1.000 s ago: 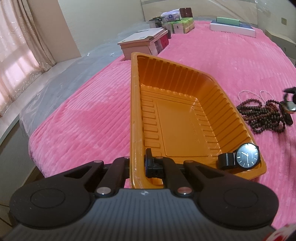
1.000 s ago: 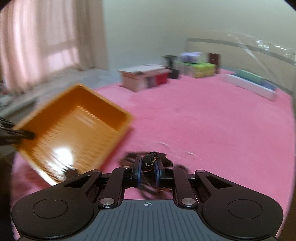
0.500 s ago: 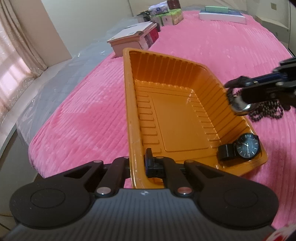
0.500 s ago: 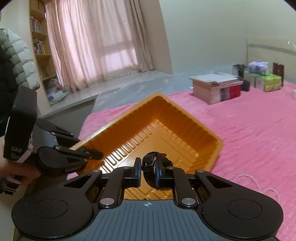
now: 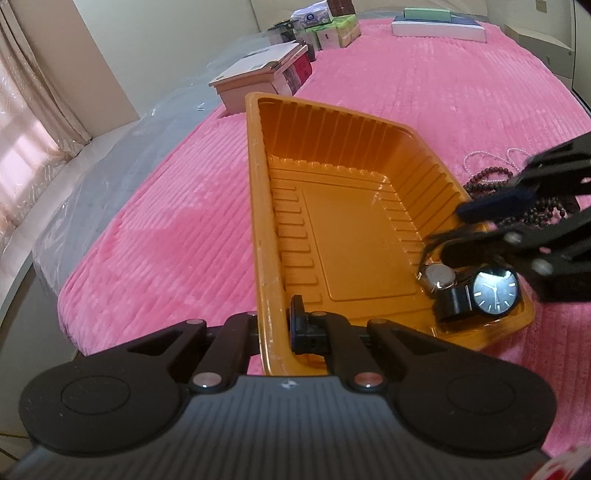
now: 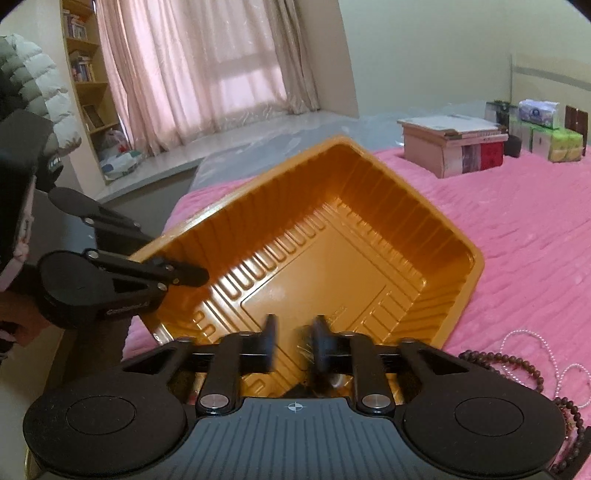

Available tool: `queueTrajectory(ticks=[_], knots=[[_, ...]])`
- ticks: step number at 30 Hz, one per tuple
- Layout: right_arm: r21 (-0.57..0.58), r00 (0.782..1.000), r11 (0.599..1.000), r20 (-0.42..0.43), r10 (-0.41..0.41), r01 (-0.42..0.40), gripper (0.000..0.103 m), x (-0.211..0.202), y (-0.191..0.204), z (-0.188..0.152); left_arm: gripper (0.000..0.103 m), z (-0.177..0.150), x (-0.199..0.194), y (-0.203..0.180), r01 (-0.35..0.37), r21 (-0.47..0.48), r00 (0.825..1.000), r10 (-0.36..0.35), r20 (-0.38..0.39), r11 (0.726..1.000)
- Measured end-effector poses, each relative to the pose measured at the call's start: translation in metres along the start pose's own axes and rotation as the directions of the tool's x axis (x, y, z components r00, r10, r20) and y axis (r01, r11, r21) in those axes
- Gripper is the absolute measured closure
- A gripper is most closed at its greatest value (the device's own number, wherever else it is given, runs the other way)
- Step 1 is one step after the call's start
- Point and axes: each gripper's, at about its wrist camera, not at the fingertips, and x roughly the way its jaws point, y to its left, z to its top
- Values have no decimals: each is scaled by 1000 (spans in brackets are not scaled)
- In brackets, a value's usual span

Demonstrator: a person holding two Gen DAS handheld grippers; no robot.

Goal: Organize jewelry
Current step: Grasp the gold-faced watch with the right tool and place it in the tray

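An orange plastic tray (image 5: 258,206) lies on the pink bed; my left gripper (image 5: 275,328) is shut on its near rim. A black watch (image 5: 493,291) lies in the tray's right corner, and a silver-faced watch (image 5: 437,277) lies beside it. My right gripper (image 6: 293,341) hovers over that corner with its jaws open; in the left wrist view it (image 5: 480,230) sits just above the silver watch. Dark bead strings (image 6: 517,363) and a white bead strand (image 6: 543,341) lie on the bed right of the tray (image 6: 458,236).
A wooden box with books (image 5: 258,79) stands beyond the tray. Tissue packs and boxes (image 5: 332,31) sit at the far edge of the bed. The bed's left edge drops off near the window and bookshelf (image 6: 86,85).
My right gripper came over the tray's right corner with the silver watch, opened, and the watch now lies beside the black one. The left gripper kept its hold on the tray.
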Motion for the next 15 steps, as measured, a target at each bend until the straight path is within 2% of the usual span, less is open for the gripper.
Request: queueTrajectory(ticks=[4, 9, 15], knots=[[49, 997, 997, 28, -69, 68, 50, -25, -14, -13, 100, 0, -1, 0, -1, -4, 1000, 1, 1, 1000], [156, 976, 964, 8, -218, 215, 49, -60, -44, -45, 100, 0, 0, 1, -1, -6, 1000, 1, 0, 1000], [273, 907, 869, -31, -420, 412, 49, -98, -87, -78, 100, 0, 1, 0, -3, -9, 1000, 2, -4, 1000]])
